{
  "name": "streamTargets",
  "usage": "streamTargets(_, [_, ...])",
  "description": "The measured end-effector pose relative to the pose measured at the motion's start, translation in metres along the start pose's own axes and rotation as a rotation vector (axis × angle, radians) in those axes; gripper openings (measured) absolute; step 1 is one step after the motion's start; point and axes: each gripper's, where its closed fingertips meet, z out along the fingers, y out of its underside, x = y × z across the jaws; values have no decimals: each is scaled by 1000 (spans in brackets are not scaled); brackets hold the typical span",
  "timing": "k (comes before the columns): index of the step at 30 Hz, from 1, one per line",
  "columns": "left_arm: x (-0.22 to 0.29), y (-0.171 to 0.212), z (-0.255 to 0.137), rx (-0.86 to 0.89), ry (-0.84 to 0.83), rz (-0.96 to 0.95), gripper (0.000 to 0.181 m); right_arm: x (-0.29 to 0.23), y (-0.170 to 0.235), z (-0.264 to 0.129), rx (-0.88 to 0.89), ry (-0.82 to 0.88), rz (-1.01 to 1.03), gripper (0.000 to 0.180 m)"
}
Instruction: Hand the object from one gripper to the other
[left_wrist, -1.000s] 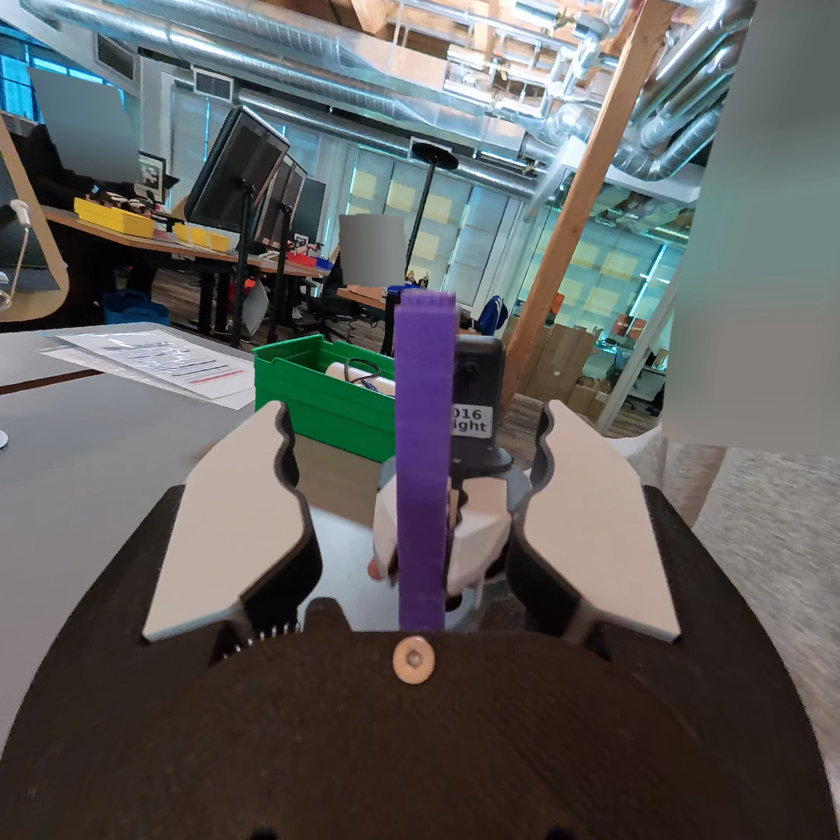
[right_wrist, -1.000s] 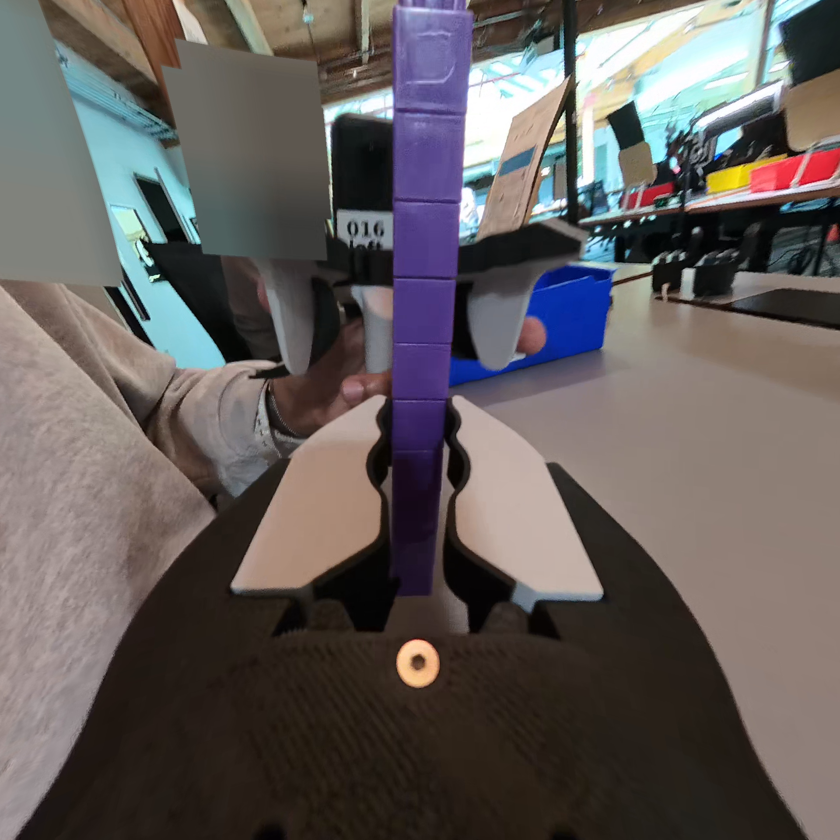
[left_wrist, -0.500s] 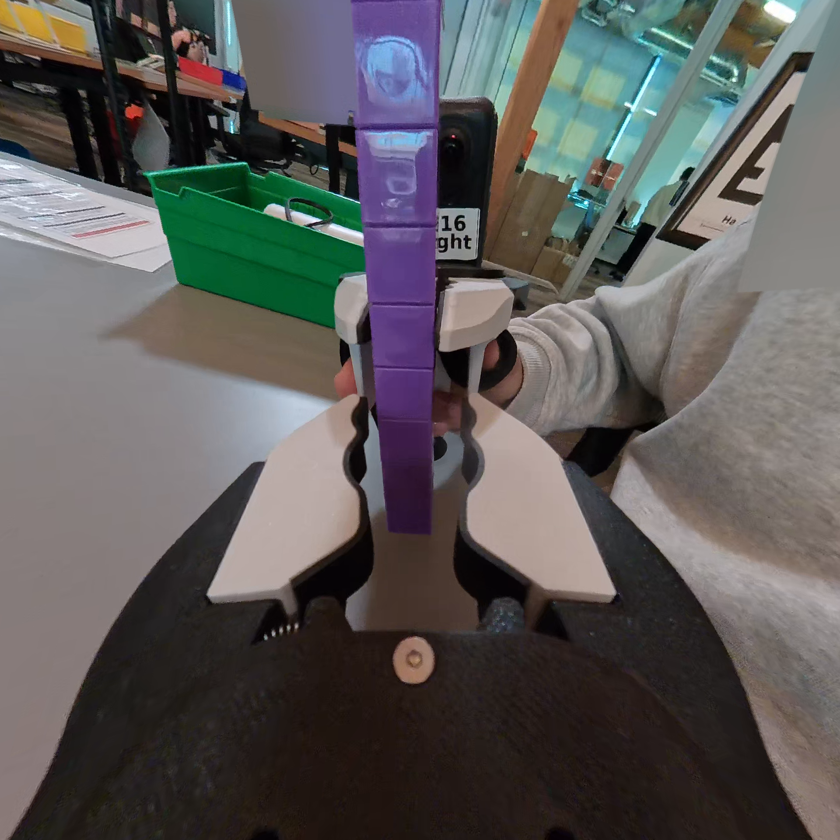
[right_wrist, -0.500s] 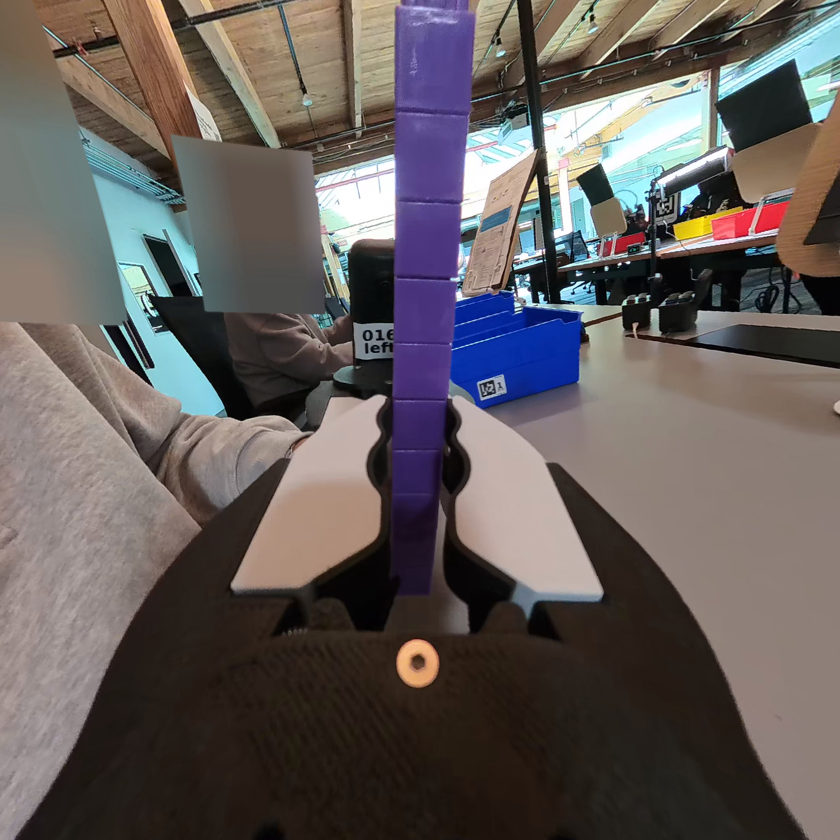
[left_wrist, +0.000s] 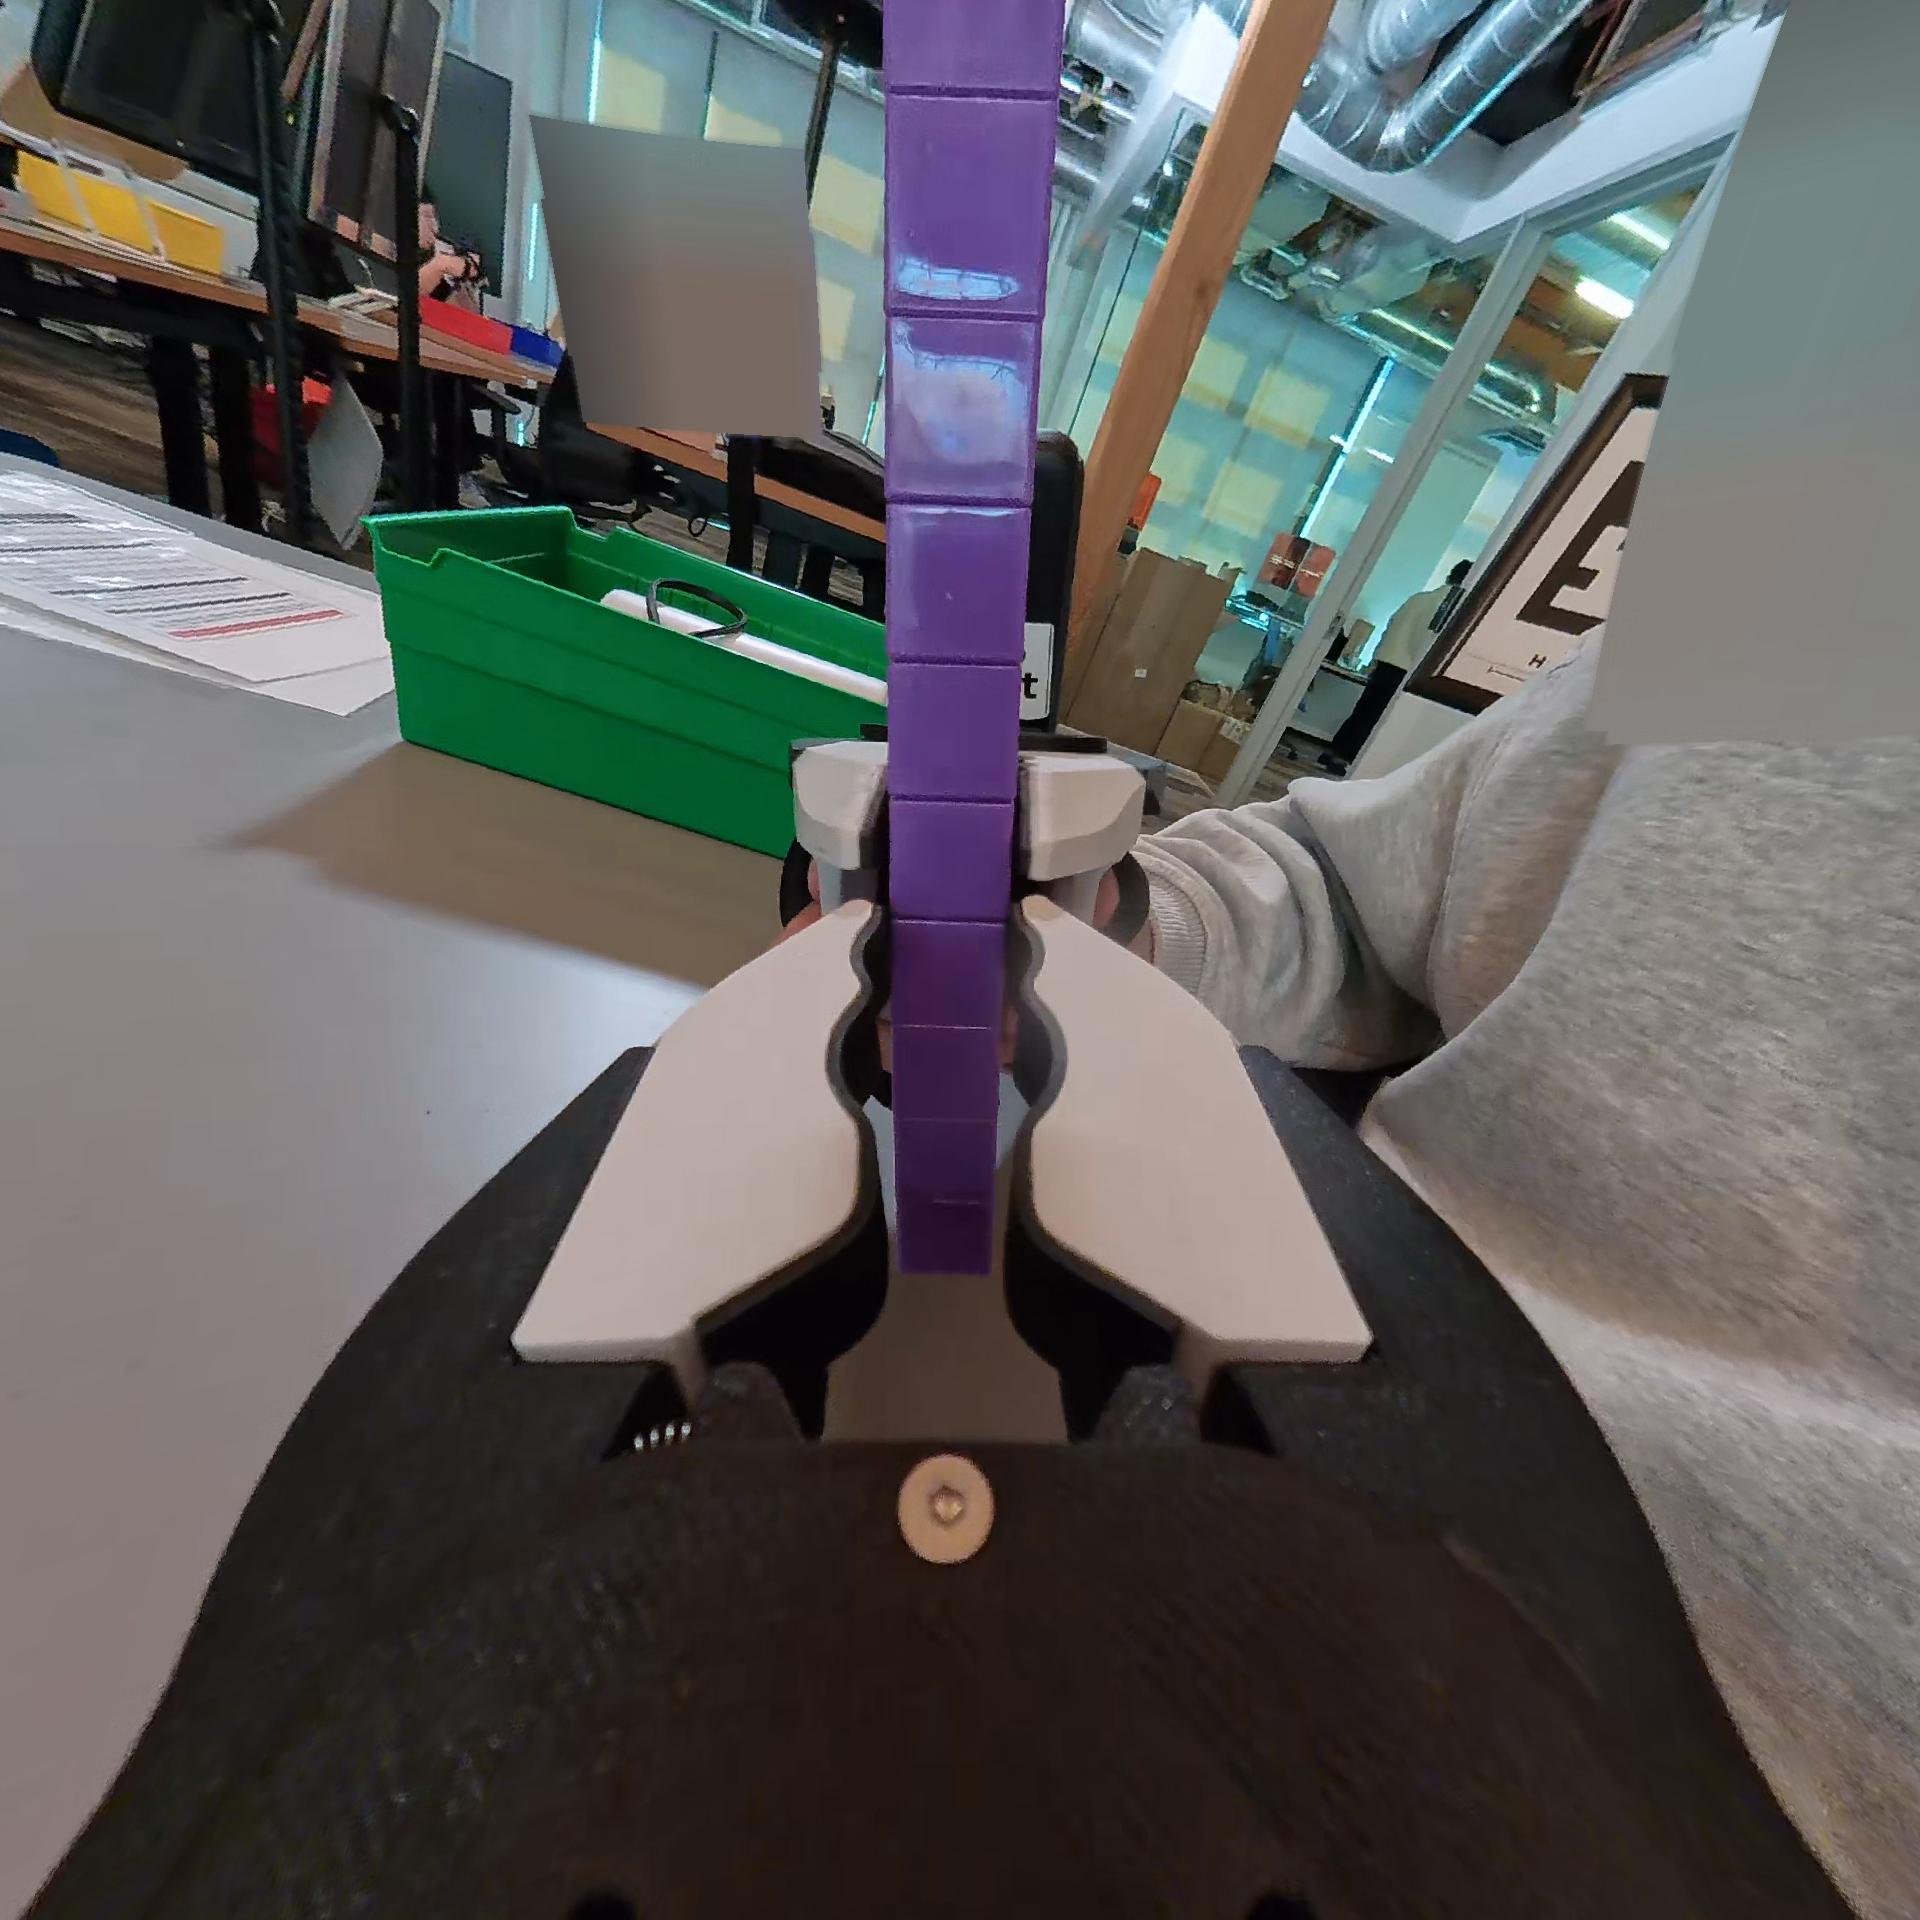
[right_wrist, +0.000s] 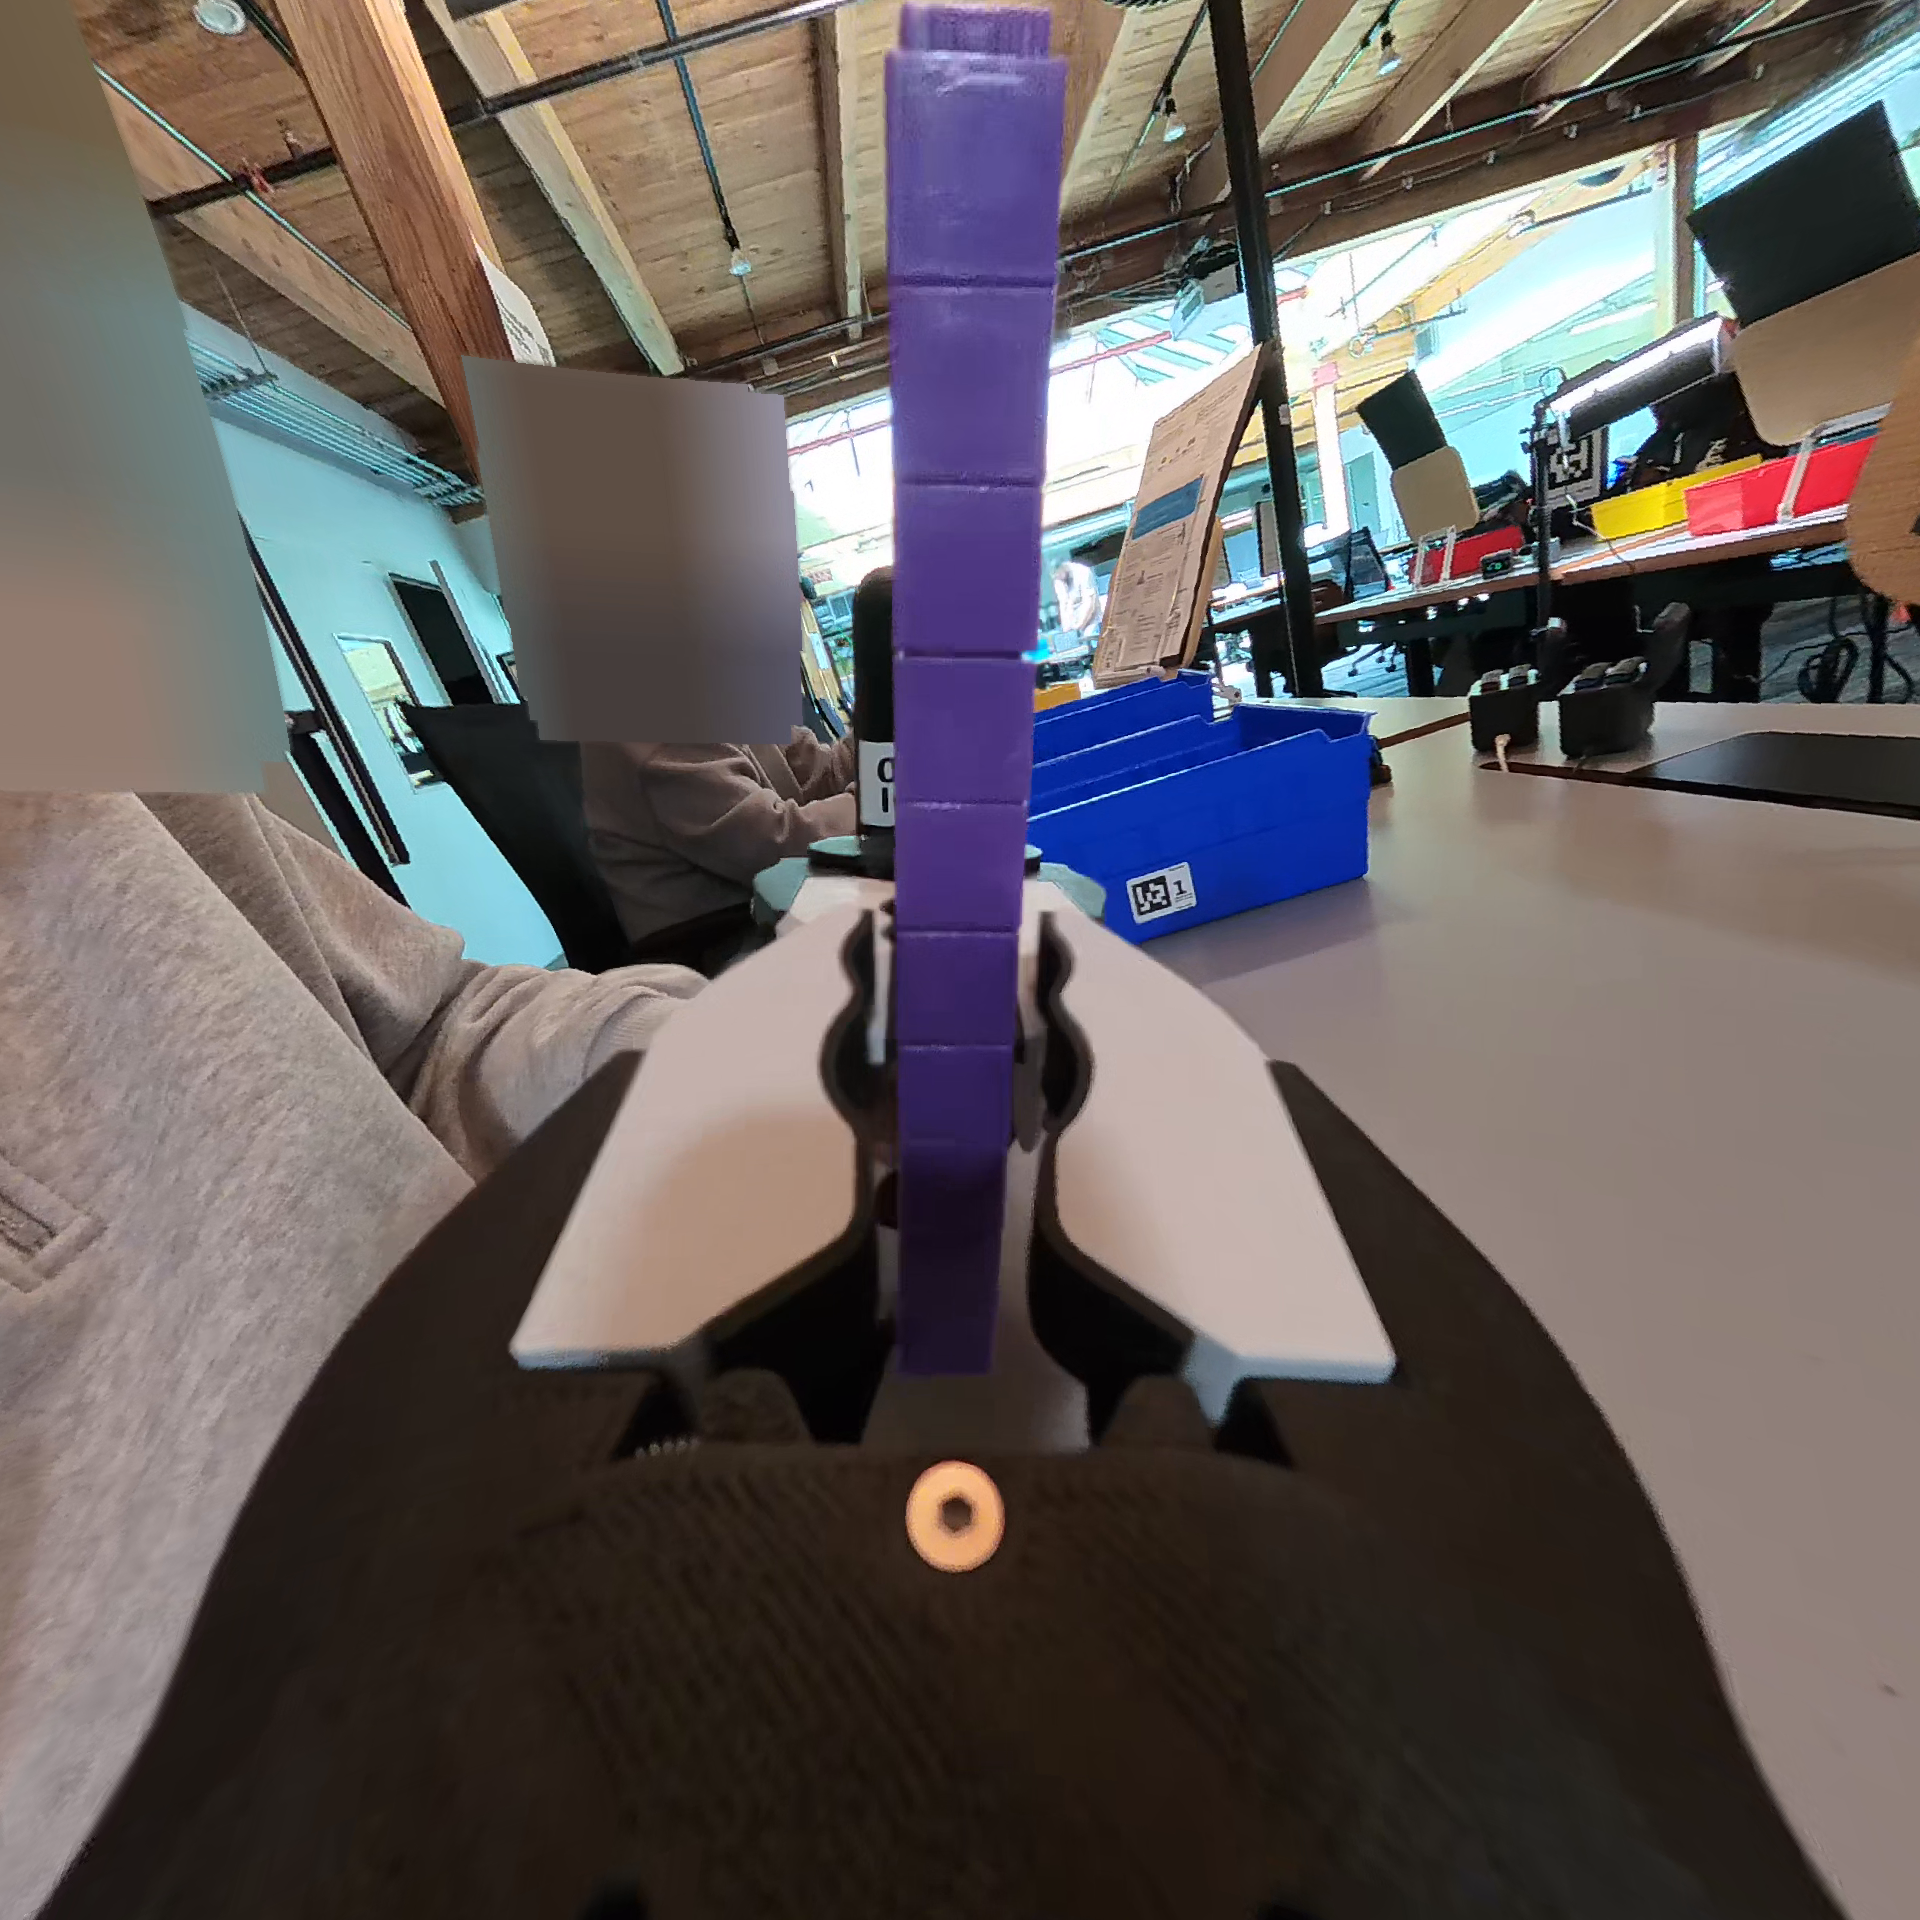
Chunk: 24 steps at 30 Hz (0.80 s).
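A long purple bar of joined blocks stands upright between both grippers, above the grey table. My left gripper is shut on the bar's lower part, its pads touching both sides. The right gripper faces it just beyond, around the same bar. In the right wrist view the bar runs up between my right gripper, whose jaws stand slightly apart from it with a thin gap on each side. The left gripper's fingers show through that gap. The bar's top end is cut off in the left wrist view.
A green bin holding a white roll stands on the table behind the grippers, with a printed sheet to its left. A blue bin sits ahead in the right wrist view. The person's grey sleeve fills the right side. My two grippers' fingertips are within a few centimetres of each other.
My left gripper has moved onto the bar and shut on its lower part. My right gripper, shut on the bar before, now stands slightly open around it.
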Motion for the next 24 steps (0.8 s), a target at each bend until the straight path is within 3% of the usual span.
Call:
streamTargets(4, [0,3,1,-9,1,0,20,2,-8,-2,51,1,45,48])
streamTargets(10, [-1,12,6,-50,-1,-1,20,6,-26,-9,114,20,61,50])
streamTargets(13, [-1,16,7,-61,-2,-6,20,4,-35,-11,137,20,75,47])
streamTargets(17, [-1,18,9,-62,3,-16,20,4,-35,-12,116,38,54,23])
streamTargets(22, [0,18,9,-55,19,-34,20,4,-34,-12,94,53,29,22])
streamTargets(24, [1,15,9,-28,27,-46,32,5,-32,-11,83,59,19,22])
